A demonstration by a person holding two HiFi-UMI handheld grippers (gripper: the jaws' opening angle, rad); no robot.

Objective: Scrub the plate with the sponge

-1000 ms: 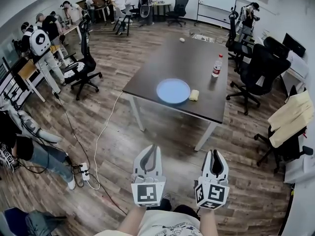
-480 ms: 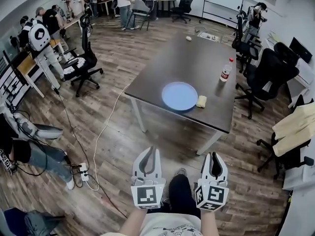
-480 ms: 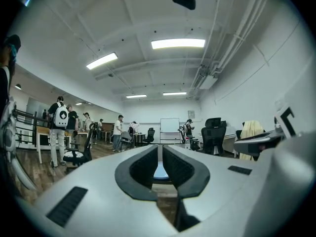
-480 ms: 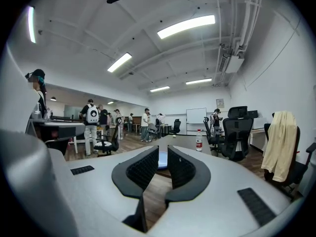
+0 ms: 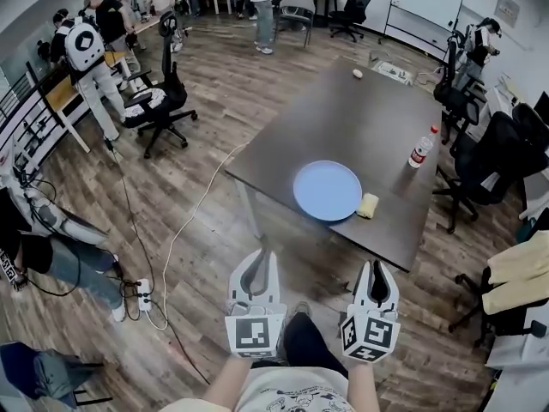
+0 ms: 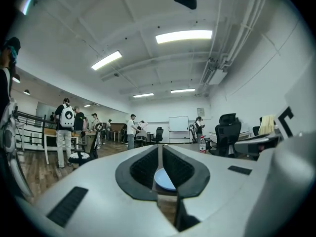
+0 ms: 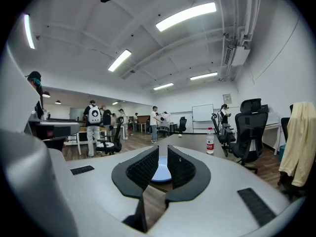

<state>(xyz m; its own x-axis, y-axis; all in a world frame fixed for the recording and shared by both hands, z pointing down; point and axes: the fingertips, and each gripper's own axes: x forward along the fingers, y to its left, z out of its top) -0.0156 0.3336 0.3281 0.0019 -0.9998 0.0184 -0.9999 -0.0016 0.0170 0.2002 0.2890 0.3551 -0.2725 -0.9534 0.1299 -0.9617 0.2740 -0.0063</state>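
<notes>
- The wooden floor (image 5: 197, 144) is filling most of the head view. A white cable (image 5: 176, 239) is running across it to a power strip (image 5: 143, 294).
- The dark table (image 5: 343, 118) is standing ahead of the person, well apart from both grippers, and one of its corners is pointing toward them.
- Black office chairs (image 5: 485, 157) are standing along the right side of the table, and several people (image 5: 90, 54) are standing at the far left of the room.
- The left gripper (image 5: 257, 260) (image 6: 160, 149) is pointing level toward the table, above the floor. Its jaws are pressing together and are holding nothing.
- The right gripper (image 5: 378, 269) (image 7: 163, 149) is hanging just beside it and is pointing the same way. Its jaws seem to be closed as well, although a thin slit is showing between the pads in its own view. Nothing is sitting between them.
- The blue plate (image 5: 328, 190) is lying flat on the table, near the edge that is facing the person. In both gripper views it is showing far off through the slit of the jaws (image 6: 164, 180) (image 7: 161, 174).
- The clear bottle (image 5: 419, 148) with a red label is standing upright to the right of the plate, apart from it, near the table's right edge.
- The yellow sponge (image 5: 368, 205) is lying on the table just beside the right rim of the plate, and no gripper is touching it.
</notes>
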